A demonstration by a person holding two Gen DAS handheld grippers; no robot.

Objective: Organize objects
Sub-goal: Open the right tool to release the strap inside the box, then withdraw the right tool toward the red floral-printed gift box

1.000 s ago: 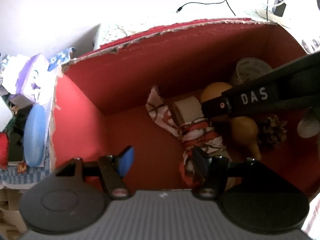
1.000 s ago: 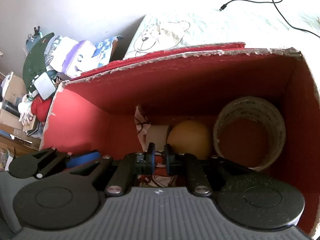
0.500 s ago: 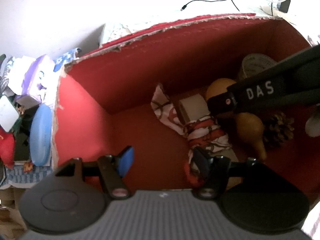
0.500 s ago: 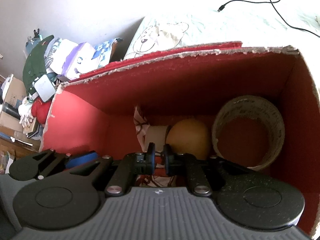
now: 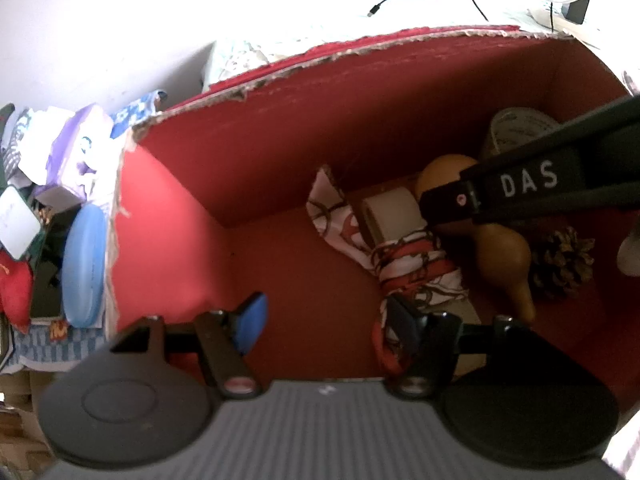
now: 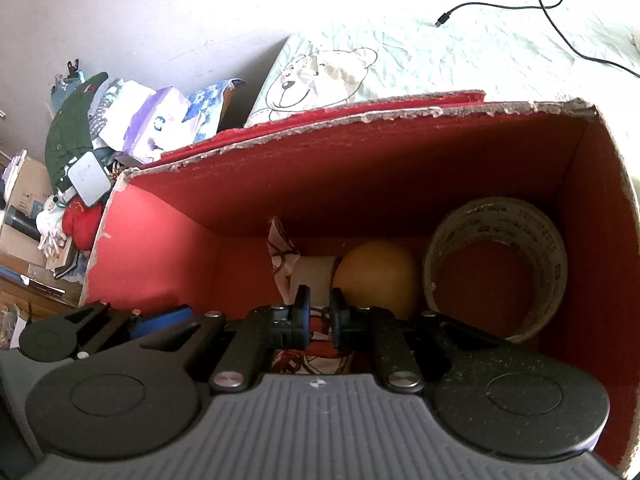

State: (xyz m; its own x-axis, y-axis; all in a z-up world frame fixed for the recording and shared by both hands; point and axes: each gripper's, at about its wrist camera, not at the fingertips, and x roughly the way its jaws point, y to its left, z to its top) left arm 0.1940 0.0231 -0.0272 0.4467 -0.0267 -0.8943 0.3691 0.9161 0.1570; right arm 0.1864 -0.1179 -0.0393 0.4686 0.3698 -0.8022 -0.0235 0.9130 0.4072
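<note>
A red cardboard box (image 5: 360, 46) holds a red-and-white patterned scarf (image 5: 416, 264), a white roll (image 5: 390, 212), a tan gourd (image 5: 504, 256), a pine cone (image 5: 564, 260) and a wide tape roll (image 6: 496, 264). My right gripper (image 6: 320, 312) reaches into the box over the scarf's bunched middle. Its jaws are just opening, with scarf fabric showing in the narrow gap. In the left wrist view its tip (image 5: 430, 204) lies beside the white roll. My left gripper (image 5: 326, 320) hangs open over the box's bare left floor with nothing between its fingers; its right finger (image 5: 404, 320) overlaps the scarf's lower end.
Left of the box lies a pile of clutter with a blue oval case (image 5: 84, 268), a purple packet (image 5: 76, 152) and a red cloth (image 5: 16, 288). Behind the box is a pale bedsheet with a bear print (image 6: 320, 76) and a black cable (image 6: 500, 4).
The right gripper's pads have parted very slightly. Both grippers otherwise stay where they were, and the things in the box have not moved.
</note>
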